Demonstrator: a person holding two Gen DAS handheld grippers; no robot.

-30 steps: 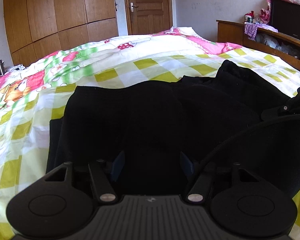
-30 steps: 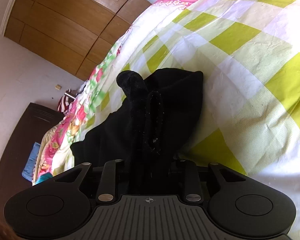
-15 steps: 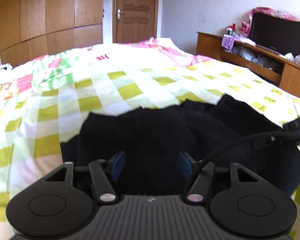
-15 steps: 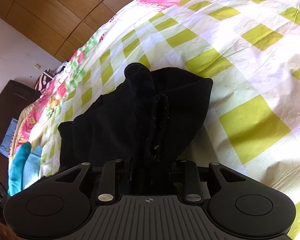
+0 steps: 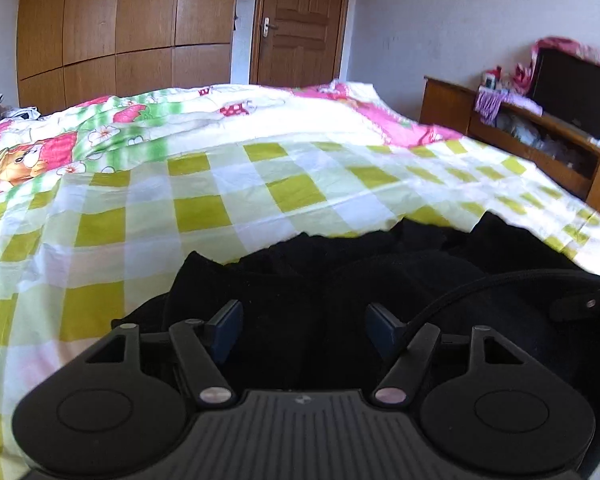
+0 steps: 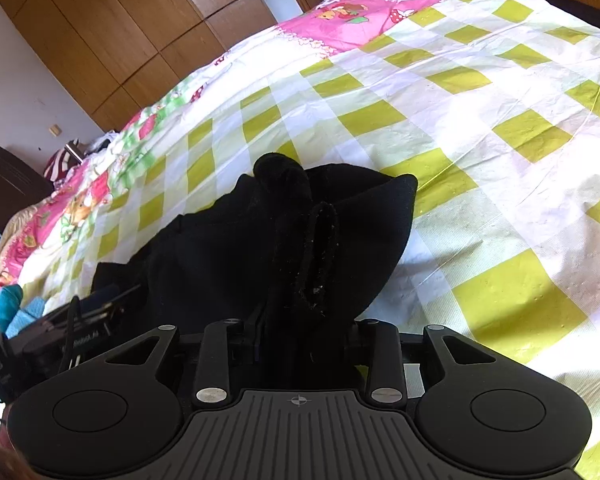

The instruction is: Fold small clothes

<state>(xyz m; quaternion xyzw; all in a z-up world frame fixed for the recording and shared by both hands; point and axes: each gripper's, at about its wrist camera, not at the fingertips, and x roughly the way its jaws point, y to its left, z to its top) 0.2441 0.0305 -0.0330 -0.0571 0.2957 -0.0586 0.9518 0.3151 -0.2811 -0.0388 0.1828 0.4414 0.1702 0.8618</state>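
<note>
A black garment (image 5: 340, 280) lies crumpled on the checked bed cover (image 5: 260, 184). My left gripper (image 5: 304, 330) hovers at its near edge. Its jaws are opening; the blue pads (image 5: 228, 332) stand wide apart and clear of the cloth lying between them. In the right wrist view a bunched fold of the same garment (image 6: 312, 248) stands up between the fingers of my right gripper (image 6: 304, 340). The cloth hides its pads. These jaws are opening too, and the fold still sits in them. The left gripper (image 6: 80, 336) shows at the left edge there.
The yellow-green checked cover (image 6: 480, 120) spreads wide to the right and far side. A wooden wardrobe (image 5: 120, 32) and door (image 5: 300, 20) stand behind the bed, a wooden sideboard (image 5: 540, 140) to the right. Teal cloth (image 6: 8, 304) lies at the left.
The left gripper has lifted and tipped up, so the garment sits lower in its view, and its jaws stand wider. The right gripper swung across the bed with the fold between its fingers.
</note>
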